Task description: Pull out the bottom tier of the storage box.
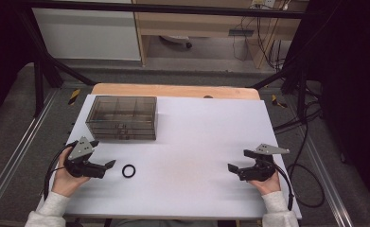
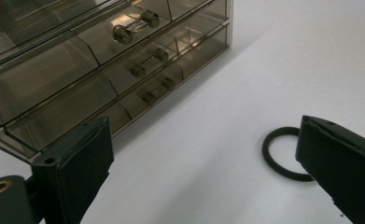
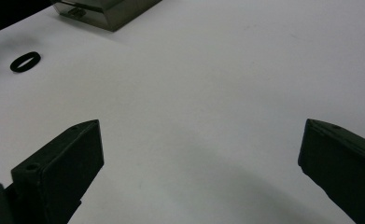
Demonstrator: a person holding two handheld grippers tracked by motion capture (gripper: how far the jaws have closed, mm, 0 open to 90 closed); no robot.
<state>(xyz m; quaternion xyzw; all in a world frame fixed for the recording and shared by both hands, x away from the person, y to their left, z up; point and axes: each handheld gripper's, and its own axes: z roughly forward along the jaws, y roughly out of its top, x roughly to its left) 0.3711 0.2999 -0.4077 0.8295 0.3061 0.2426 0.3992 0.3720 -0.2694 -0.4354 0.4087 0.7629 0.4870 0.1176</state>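
Left gripper [image 1: 103,161] is held low over the white table surface [image 1: 197,142] at its near left, jaws spread wide with nothing between them. The small black rubber-like ring [image 1: 129,170] lies flat on the white surface just to the right of that gripper, apart from it. In the left gripper view one jaw overlaps the ring's [image 2: 283,154] near edge; contact cannot be judged from that angle, though the high view shows a gap.

Smoky transparent plastic drawer box [image 1: 122,117] stands at the far left of the table, beyond the left gripper. Its drawers carry small bar handles [image 2: 134,27] and appear closed.

Right gripper [image 1: 238,161] sits at the near right, well apart from ring and box, jaws likewise wide open and empty over bare white surface. In the right gripper view the ring [image 3: 25,61] lies far off at upper left.
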